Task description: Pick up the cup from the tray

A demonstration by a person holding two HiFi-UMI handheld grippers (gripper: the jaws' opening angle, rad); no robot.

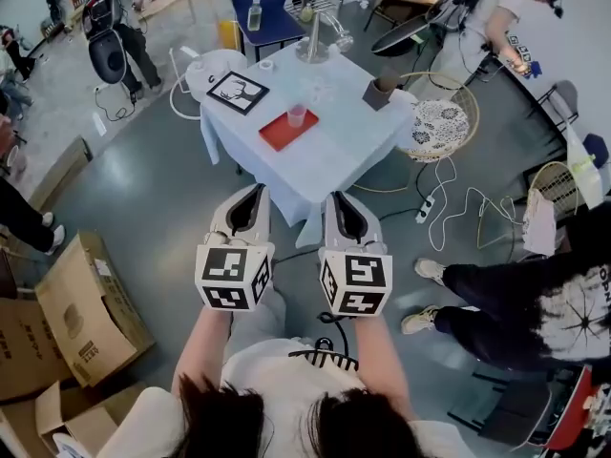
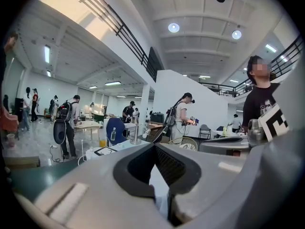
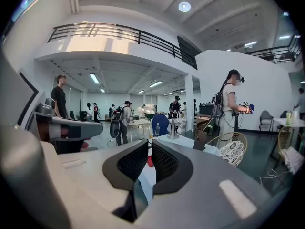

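Note:
A clear pinkish cup (image 1: pixel 297 114) stands upright on a red tray (image 1: pixel 277 134), on a table with a white cloth (image 1: pixel 339 156). Both grippers hang side by side in the air short of the table's near corner, pointing toward it. My left gripper (image 1: pixel 260 191) has its fingertips together, shut and empty; in the left gripper view its jaws (image 2: pixel 154 146) meet at the tips. My right gripper (image 1: pixel 332 197) is also empty, its pads (image 3: pixel 149 143) shut to a thin slit. Neither touches the cup or the tray.
On the table stand a black picture frame (image 1: pixel 238 92), a metal stand (image 1: pixel 313 44) and a brown box (image 1: pixel 380 92). A wicker chair (image 1: pixel 439 122) is at its right, with cables and a power strip (image 1: pixel 426 208) on the floor. Cardboard boxes (image 1: pixel 81 308) lie left; a person's legs (image 1: pixel 516 303) right.

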